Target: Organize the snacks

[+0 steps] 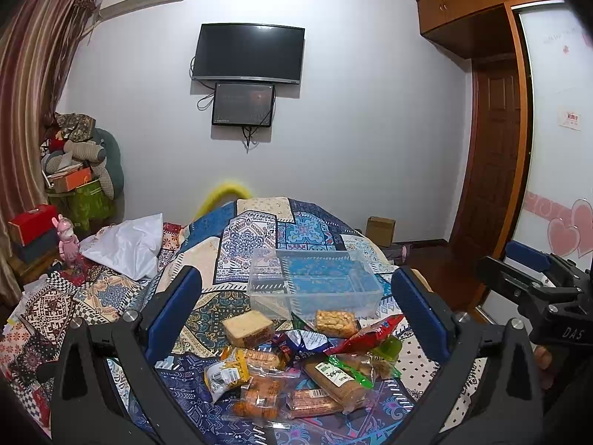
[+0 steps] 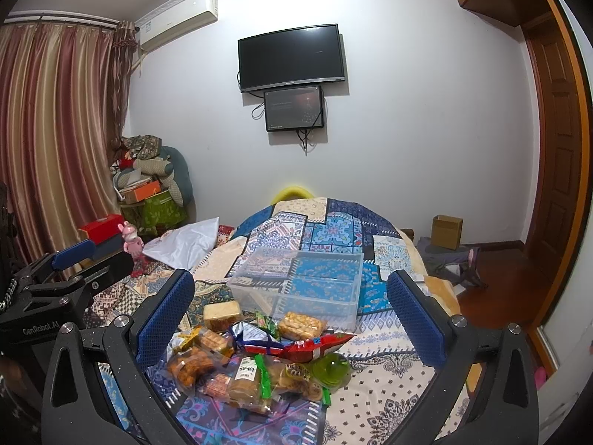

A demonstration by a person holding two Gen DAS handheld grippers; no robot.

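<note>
Left gripper [image 1: 296, 311] and right gripper [image 2: 291, 307]: jaws spread, holding nothing. Heap of wrapped snacks [image 1: 296, 367] lies on patterned quilt [image 1: 255, 237], just before clear rectangular plastic bin [image 1: 315, 282]; white pillow [image 1: 129, 244] well left.

the black body of the right gripper [image 1: 570, 330], seen from the left wrist, bears "das" in pale letters; the black body of the left gripper [image 2: 40, 328], seen from the right wrist, reads "genrobot.ai"; print on the snack wrappers and the white wall sticker is too small to read
</note>
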